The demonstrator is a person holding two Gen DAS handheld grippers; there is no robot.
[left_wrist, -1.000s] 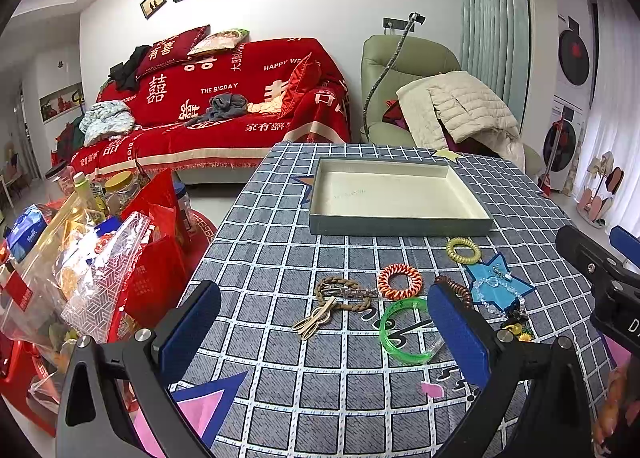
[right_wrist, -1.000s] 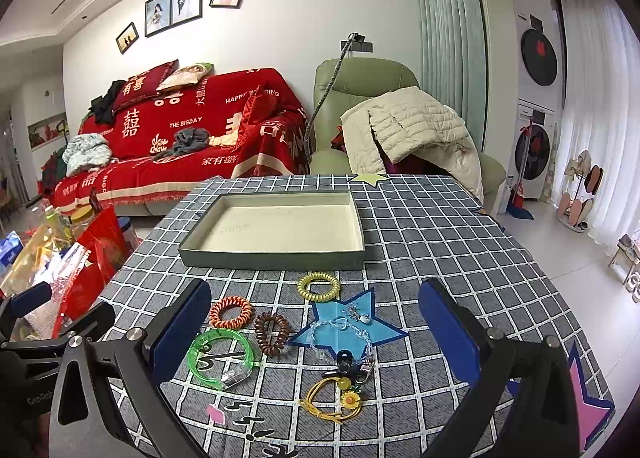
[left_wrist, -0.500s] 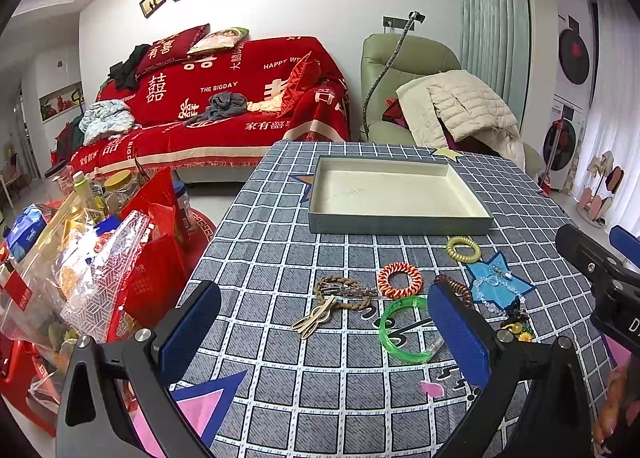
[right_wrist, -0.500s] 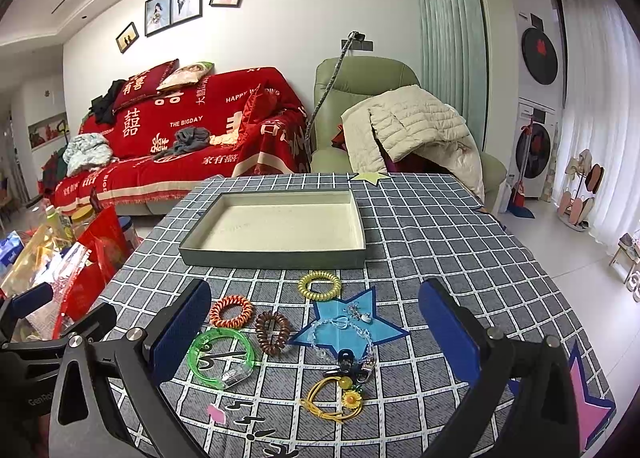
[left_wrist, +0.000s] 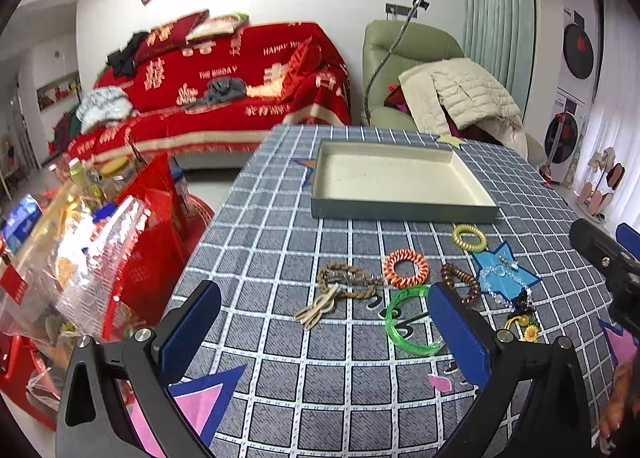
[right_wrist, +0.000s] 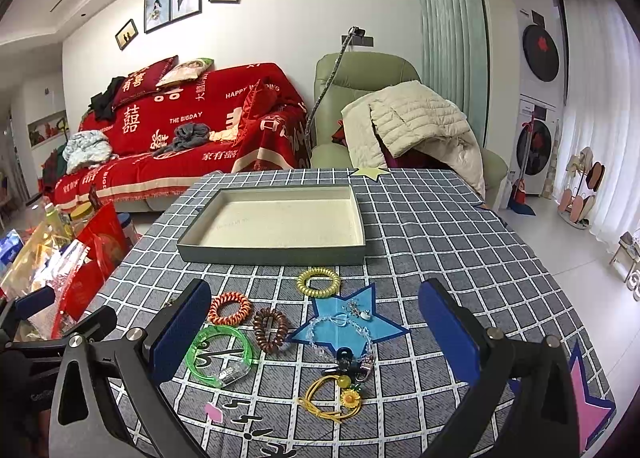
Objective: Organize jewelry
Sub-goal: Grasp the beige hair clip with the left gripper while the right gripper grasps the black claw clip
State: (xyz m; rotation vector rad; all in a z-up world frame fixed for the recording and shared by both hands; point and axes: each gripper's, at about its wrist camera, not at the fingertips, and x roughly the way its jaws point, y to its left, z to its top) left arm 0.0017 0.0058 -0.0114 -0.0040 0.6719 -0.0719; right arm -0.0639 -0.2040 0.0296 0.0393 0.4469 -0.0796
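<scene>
An empty grey tray (left_wrist: 400, 211) (right_wrist: 272, 256) with a cream floor sits on the checked tablecloth. In front of it lie a yellow coil tie (right_wrist: 318, 281), an orange coil tie (left_wrist: 405, 268) (right_wrist: 229, 308), a brown coil tie (right_wrist: 271, 329), a green bangle (left_wrist: 408, 322) (right_wrist: 219, 352), a braided rope bracelet (left_wrist: 346, 284), a clear bead bracelet (right_wrist: 340, 332) and a yellow cord with a sunflower (right_wrist: 332, 398). My left gripper (left_wrist: 324, 338) is open above the rope bracelet. My right gripper (right_wrist: 316, 342) is open above the pile.
Bags of snacks (left_wrist: 80, 250) stand off the table's left edge. A red sofa (right_wrist: 180, 137) and a green armchair (right_wrist: 368, 97) with a jacket are behind the table. Paper stars (right_wrist: 592, 390) lie on the cloth.
The left wrist view has shifted slightly and blurred, so the left gripper is moving a little. The right gripper and the jewelry have not moved.
</scene>
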